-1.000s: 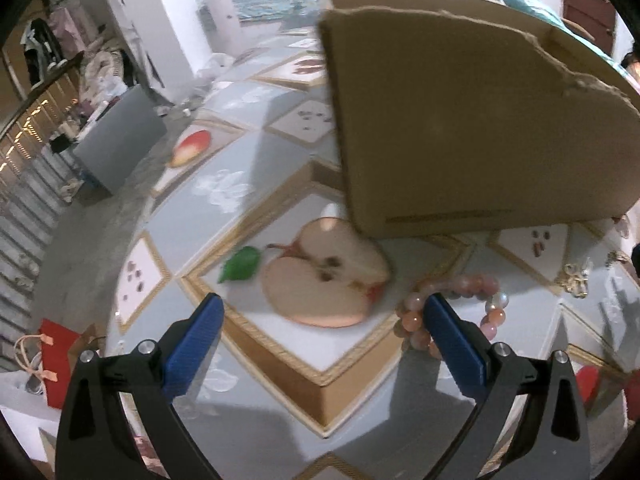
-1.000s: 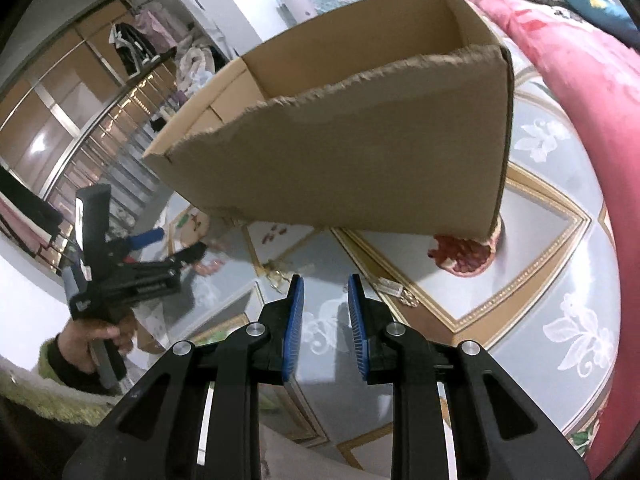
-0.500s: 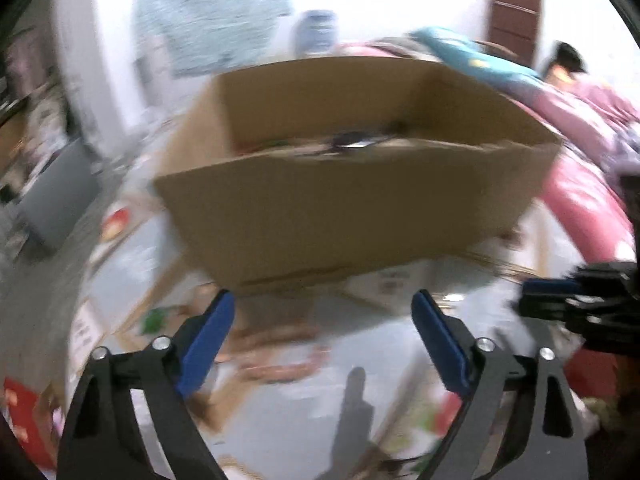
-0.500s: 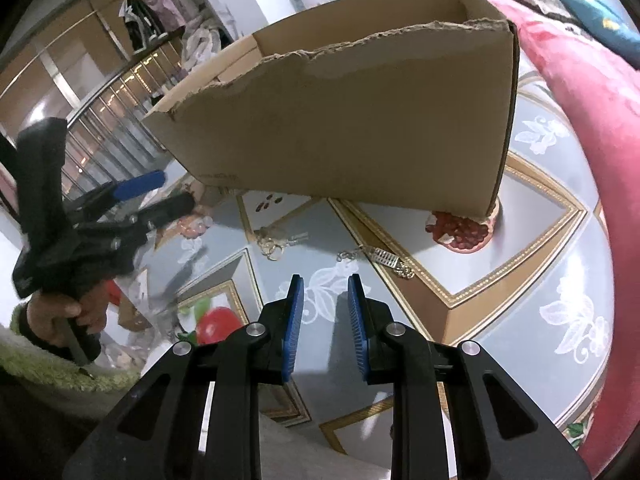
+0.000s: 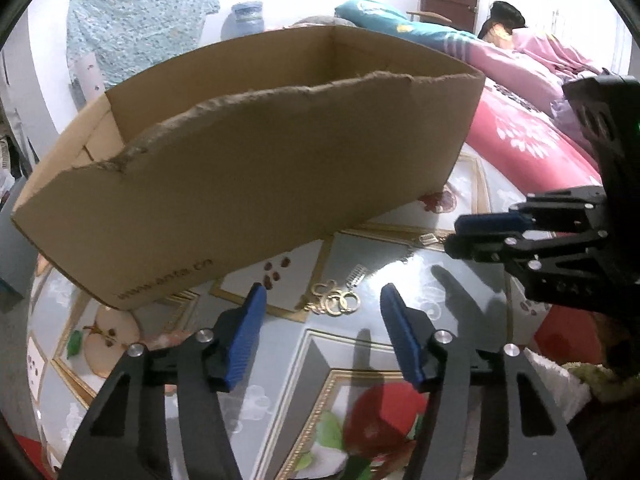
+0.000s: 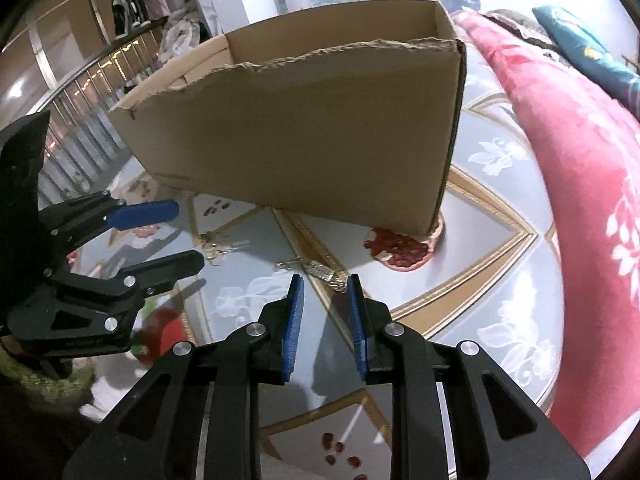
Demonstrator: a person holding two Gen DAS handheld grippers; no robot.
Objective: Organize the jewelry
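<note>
A torn cardboard box (image 5: 248, 184) stands on the fruit-print tablecloth (image 5: 472, 308). In front of it lies a cluster of gold rings (image 5: 336, 302), just beyond the tips of my left gripper (image 5: 323, 296). Its jaws are closing, and nothing is between the blue pads. A silver chain piece (image 5: 358, 274) lies a little farther right. In the right wrist view a silver bracelet (image 6: 320, 270) lies just ahead of my right gripper (image 6: 324, 284), whose pads stand a narrow gap apart with nothing between them. The gold rings (image 6: 218, 250) lie near the left gripper (image 6: 186, 236).
A red floral quilt (image 6: 580, 160) borders the table's right side. A person (image 5: 504, 20) lies on bedding at the back. The box (image 6: 304, 132) blocks the far half of the table. The two grippers are close together over the near part, and my right gripper (image 5: 476, 232) reaches in from the right.
My left gripper has swung right, from the apple print and pink bead bracelet to the gold rings, and its jaws have narrowed. The right gripper has stayed almost in place, with the same gap.
</note>
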